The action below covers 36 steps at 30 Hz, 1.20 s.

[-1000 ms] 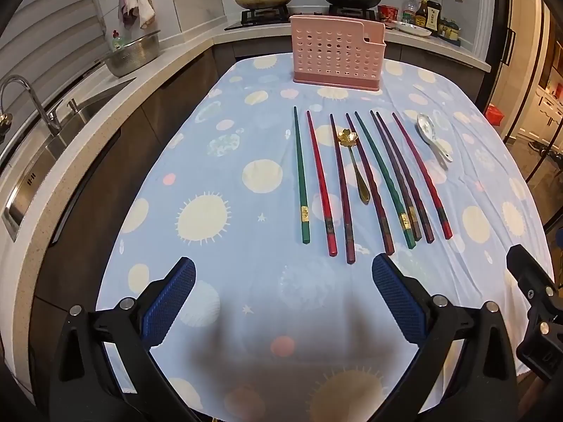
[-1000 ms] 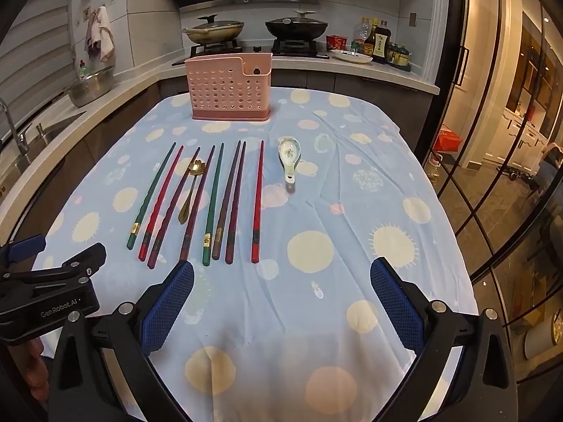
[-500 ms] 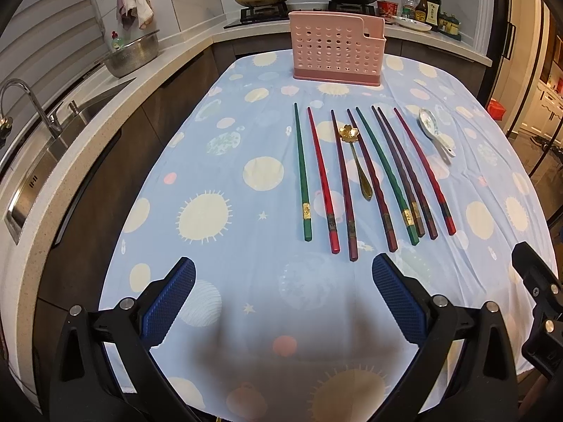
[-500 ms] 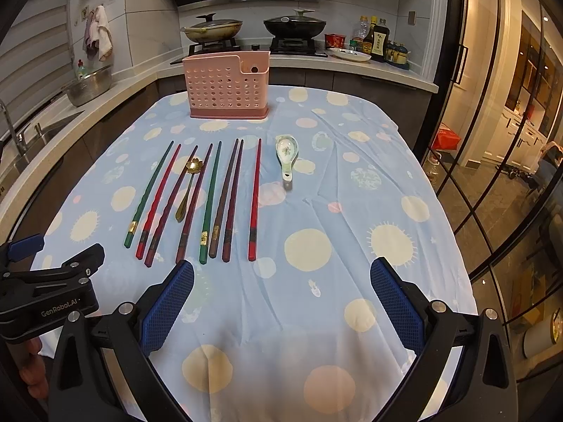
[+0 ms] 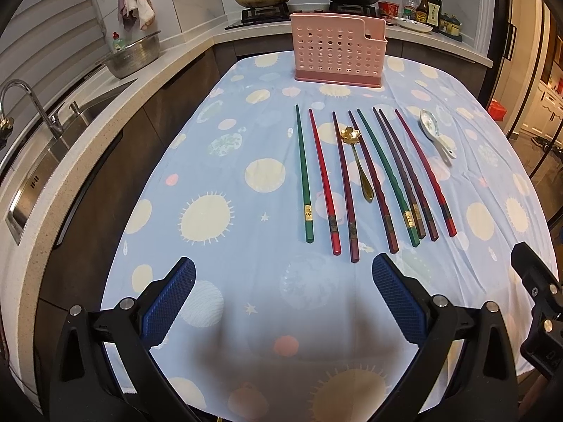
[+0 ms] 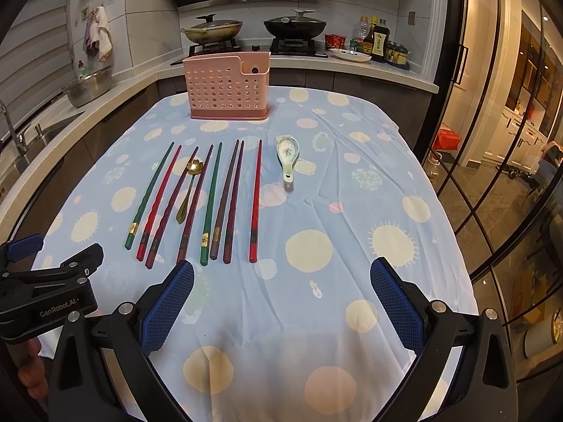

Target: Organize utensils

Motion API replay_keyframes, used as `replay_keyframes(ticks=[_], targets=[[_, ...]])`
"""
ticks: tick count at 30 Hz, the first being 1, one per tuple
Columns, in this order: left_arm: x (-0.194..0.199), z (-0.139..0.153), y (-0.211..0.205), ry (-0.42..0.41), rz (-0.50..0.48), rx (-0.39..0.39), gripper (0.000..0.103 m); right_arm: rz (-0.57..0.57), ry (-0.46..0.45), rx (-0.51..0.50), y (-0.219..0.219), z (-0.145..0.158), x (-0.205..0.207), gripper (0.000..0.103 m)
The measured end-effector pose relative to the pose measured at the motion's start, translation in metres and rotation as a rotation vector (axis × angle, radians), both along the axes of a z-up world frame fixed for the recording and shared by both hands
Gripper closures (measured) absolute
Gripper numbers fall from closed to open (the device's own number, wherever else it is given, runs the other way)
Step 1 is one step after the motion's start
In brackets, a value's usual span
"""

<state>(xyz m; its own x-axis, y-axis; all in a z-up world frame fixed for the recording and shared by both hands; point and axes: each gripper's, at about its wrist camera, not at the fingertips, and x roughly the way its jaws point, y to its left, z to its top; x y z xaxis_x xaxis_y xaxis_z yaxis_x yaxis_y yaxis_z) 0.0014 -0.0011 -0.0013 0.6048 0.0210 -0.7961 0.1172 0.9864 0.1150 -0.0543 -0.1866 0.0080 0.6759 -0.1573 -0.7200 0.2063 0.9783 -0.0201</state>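
Several chopsticks, green, red and dark maroon, lie side by side on the blue cloth. A gold flower spoon lies among them. A white ceramic spoon lies to their right. A pink perforated utensil holder stands upright at the table's far end. My left gripper is open and empty above the near cloth, short of the chopstick ends. My right gripper is open and empty, near the right chopsticks' ends.
The table carries a blue cloth with sun prints. A counter with sink and tap and a steel bowl runs along the left. Stove with pans and bottles stand behind. Glass doors are to the right.
Both grippers have eased forward and slightly up; the utensils appear a little closer and lower in view. Nothing on the table has moved. Both stay open.
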Motion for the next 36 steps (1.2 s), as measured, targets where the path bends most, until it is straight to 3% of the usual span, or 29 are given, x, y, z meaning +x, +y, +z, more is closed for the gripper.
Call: replay_keyframes(ticks=[5,13,25,30,36], targets=[[-0.001,0.001,-0.001,-0.004,-0.003,0.011,0.007,0.001,0.000,-0.001,0.002,0.001,0.001,0.006],[0.000,0.004,0.000,-0.028,0.001,-0.046,0.007,-0.001,-0.004,0.000,0.003,0.001,0.000,0.006],[0.003,-0.001,-0.003,0.035,0.010,-0.017,0.007,-0.004,0.000,0.008,0.000,0.001,0.001,0.006],[0.005,-0.002,0.000,0.080,0.010,-0.064,0.007,-0.008,0.004,0.012,-0.002,-0.001,0.002,0.006],[0.015,-0.003,0.005,0.054,0.031,-0.051,0.007,-0.011,0.015,0.012,-0.008,-0.006,0.009,0.006]])
